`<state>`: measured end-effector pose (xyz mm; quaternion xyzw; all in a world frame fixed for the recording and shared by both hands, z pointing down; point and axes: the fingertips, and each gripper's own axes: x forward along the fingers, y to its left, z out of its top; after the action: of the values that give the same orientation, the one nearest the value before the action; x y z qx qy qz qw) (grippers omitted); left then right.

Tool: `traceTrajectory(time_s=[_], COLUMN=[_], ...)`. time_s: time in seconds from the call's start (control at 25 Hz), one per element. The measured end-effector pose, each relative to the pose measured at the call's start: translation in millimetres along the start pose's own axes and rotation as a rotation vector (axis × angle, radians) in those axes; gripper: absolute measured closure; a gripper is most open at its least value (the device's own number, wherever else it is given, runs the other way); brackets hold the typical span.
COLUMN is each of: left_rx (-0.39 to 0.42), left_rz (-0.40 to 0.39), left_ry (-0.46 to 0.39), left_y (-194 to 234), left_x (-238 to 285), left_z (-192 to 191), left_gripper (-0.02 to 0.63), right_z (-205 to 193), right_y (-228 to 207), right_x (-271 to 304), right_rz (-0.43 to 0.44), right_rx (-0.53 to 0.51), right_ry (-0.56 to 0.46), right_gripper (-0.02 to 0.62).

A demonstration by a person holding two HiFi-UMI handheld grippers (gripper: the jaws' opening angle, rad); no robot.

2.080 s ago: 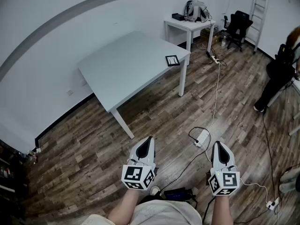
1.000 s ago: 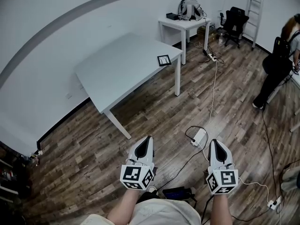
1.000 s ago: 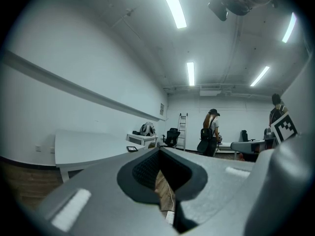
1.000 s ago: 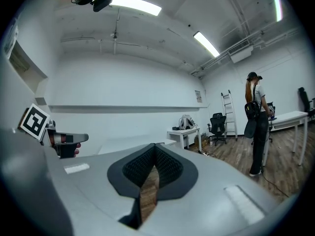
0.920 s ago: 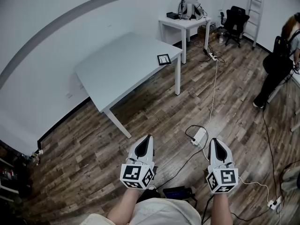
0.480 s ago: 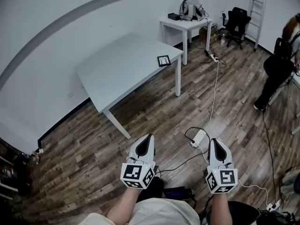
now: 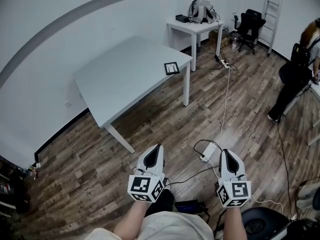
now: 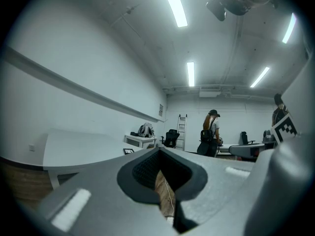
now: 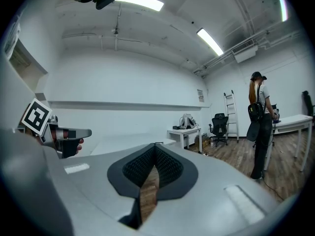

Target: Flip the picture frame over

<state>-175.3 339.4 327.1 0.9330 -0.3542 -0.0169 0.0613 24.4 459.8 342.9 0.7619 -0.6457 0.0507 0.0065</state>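
Observation:
A small dark picture frame (image 7: 171, 68) lies flat near the right front corner of the light grey table (image 7: 125, 76), far ahead of me. In the left gripper view the picture frame (image 8: 129, 151) shows as a tiny dark shape on the table edge. Both grippers hang over the wood floor, well short of the table. My left gripper (image 7: 159, 147) is shut with nothing in it, its tips meeting (image 8: 158, 151). My right gripper (image 7: 224, 152) is likewise shut and empty (image 9: 155, 145).
A small white table (image 7: 197, 25) with a bag stands behind, beside an office chair (image 7: 251, 24) and a ladder (image 7: 273, 9). A person (image 7: 296, 76) stands at the right. Cables and a power strip (image 7: 207, 151) lie on the floor; a dark round base (image 7: 260, 228) sits bottom right.
The view has drifted: the table and frame sit a little more to the left and a dark round base has come into view bottom right. Both grippers stay shut, held the same.

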Motion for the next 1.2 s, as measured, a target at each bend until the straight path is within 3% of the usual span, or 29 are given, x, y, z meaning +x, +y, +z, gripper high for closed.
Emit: traceTrajectory(time_s=[0.8,1.2], left_rx=[-0.006,-0.017], left_rz=[-0.042,-0.055], left_ry=[-0.018,-0.022], left_y=[163.2,219.3], left_x=[148.7,182.6], left_z=[29.5,37.2], left_gripper=[0.606,0.606], right_z=[33.3,35.7], right_y=[53.9,75.0], right_x=[222.5,277.1], right_rz=[-0.016,-0.034], right_rx=[-0.056,-0.056], right_ry=[0.037,0.035], right_gripper=[0.571,0.571])
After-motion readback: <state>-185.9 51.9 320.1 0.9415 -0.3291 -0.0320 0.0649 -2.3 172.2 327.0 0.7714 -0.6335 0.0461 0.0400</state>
